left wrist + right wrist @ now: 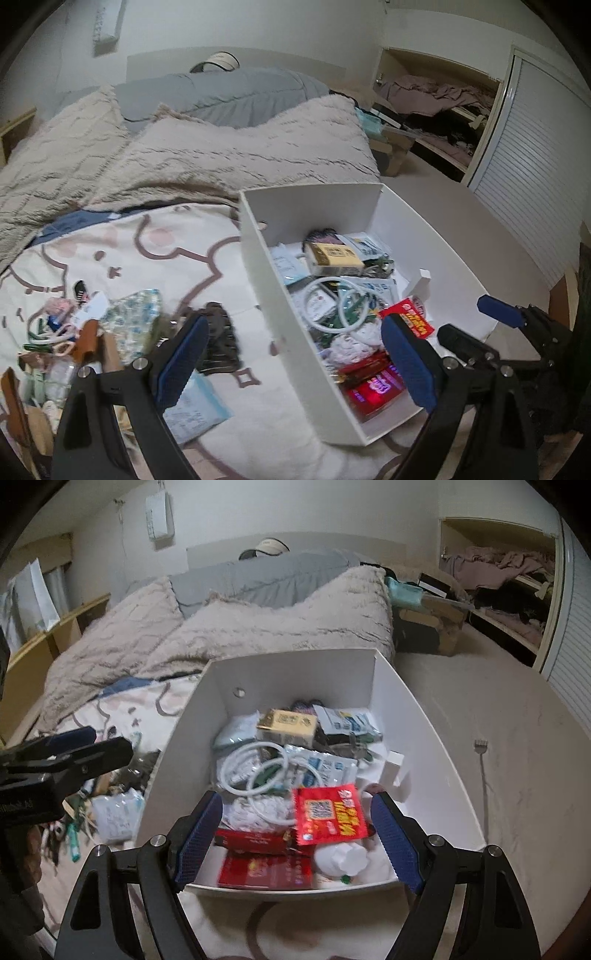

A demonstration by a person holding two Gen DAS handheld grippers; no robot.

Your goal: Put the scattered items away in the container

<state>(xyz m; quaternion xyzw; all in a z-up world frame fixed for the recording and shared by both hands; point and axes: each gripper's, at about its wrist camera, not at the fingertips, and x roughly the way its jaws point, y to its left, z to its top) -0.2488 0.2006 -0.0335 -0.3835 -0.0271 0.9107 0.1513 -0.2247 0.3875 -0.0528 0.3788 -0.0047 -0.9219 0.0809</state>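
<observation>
Setting: we see a bed with a cartoon-print cover; a white box sits on it near the edge.
Box: it is already well filled, with a red packet, white cable rings, a yellow carton and a white bottle.
Leftovers: a pile of small things lies on the cover to the left of the box; a black clip and a pale blue packet lie between the pile and the box.
Left tool: its jaws stand apart and hold nothing; one finger is over the cover, the other over the box.
Right tool: its jaws stand apart over the near end of the box, with nothing clamped.
Step in hand: we judge that the left tool goes next for a leftover.
Doing it well: we take the black clip first, since it lies clear of the pile; we come down with a finger on each side, close firmly, lift above the wall, and let go over a low spot.
</observation>
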